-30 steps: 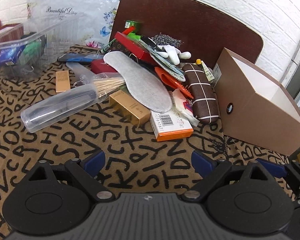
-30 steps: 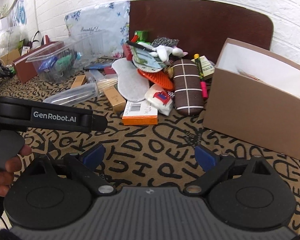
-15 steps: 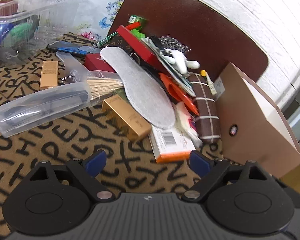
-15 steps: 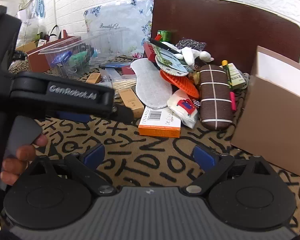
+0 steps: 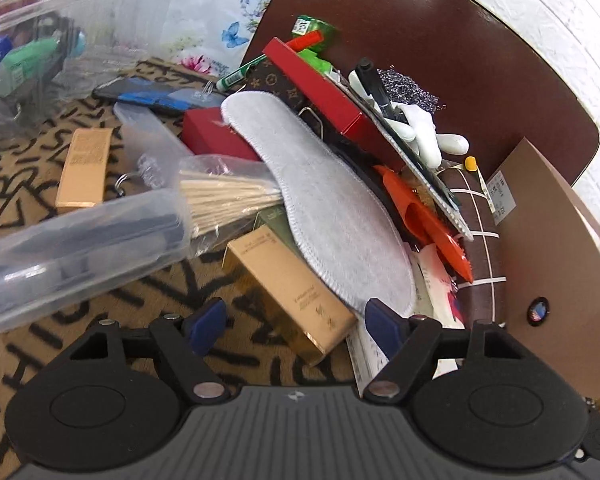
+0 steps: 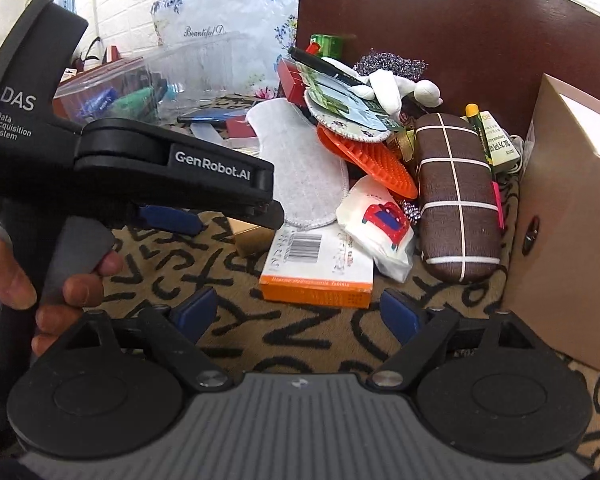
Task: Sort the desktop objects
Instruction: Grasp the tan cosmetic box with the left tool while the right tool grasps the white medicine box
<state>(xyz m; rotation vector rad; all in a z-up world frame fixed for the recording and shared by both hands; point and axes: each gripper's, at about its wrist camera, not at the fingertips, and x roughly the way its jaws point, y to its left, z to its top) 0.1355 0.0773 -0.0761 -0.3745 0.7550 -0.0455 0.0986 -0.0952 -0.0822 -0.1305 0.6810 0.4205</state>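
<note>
A heap of desk objects lies on the letter-print cloth. My left gripper is open, its fingers on either side of the near end of a gold box that lies partly under a grey insole. The insole also shows in the right wrist view. My right gripper is open and empty, just short of an orange-edged box. The left gripper body fills the left of the right wrist view and hides most of the gold box.
A brown cardboard box stands open at the right, also in the right wrist view. A clear plastic bin with items is at the far left. A clear case, a brown checked case and an orange brush lie in the heap.
My left gripper has moved forward and down into the heap, so the gold box now lies between its open fingers. My right gripper has moved closer to the orange-edged box.
</note>
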